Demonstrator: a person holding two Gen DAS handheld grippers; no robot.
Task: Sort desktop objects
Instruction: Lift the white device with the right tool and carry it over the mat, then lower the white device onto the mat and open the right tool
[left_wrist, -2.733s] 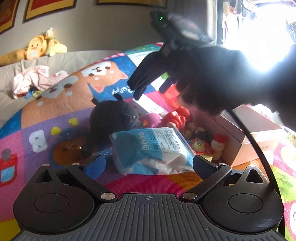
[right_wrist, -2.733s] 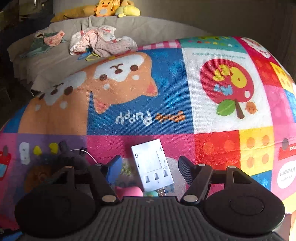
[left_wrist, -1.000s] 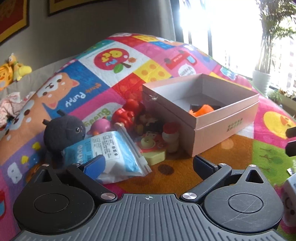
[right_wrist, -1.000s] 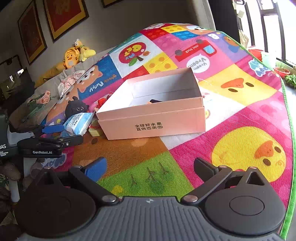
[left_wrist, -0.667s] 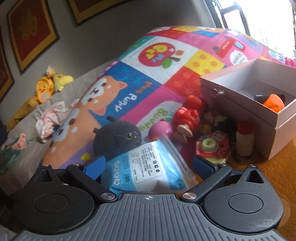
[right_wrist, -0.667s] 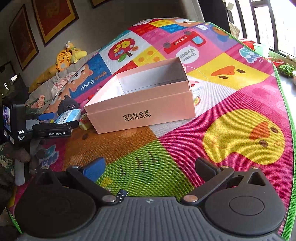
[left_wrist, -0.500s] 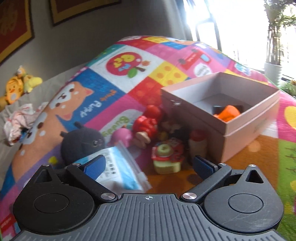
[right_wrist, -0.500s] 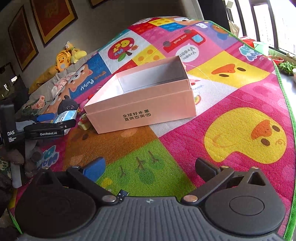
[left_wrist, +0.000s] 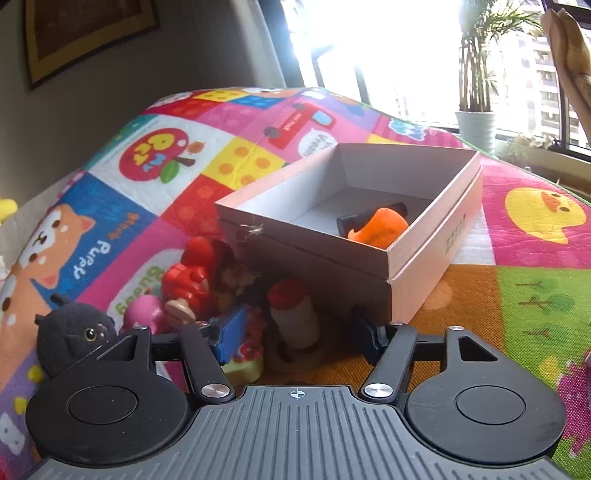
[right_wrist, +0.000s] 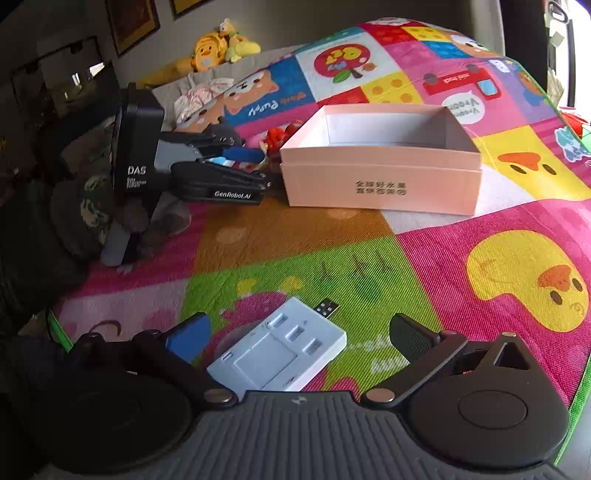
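A pink cardboard box (left_wrist: 424, 258) stands open on the colourful play mat, with an orange toy (left_wrist: 376, 227) and a black item inside. My left gripper (left_wrist: 295, 332) is open around a small white bottle with a red cap (left_wrist: 293, 317) at the box's left wall; its jaws are partly closed in and do not touch it. The left gripper also shows in the right wrist view (right_wrist: 255, 170). My right gripper (right_wrist: 299, 332) is open over a white USB hub (right_wrist: 280, 350) lying on the mat. The box shows there too (right_wrist: 380, 181).
Beside the bottle lie a red toy (left_wrist: 188, 277), a pink toy (left_wrist: 146, 314), a black plush cat (left_wrist: 74, 332) and a yellow-red toy (left_wrist: 247, 358). A potted plant (left_wrist: 474, 125) stands by the window. Plush toys (right_wrist: 218, 44) and clothes lie behind the mat.
My left gripper has moved forward and right to the bottle, and its jaws have narrowed. My right gripper has swung left and down, so the USB hub now lies between its fingers.
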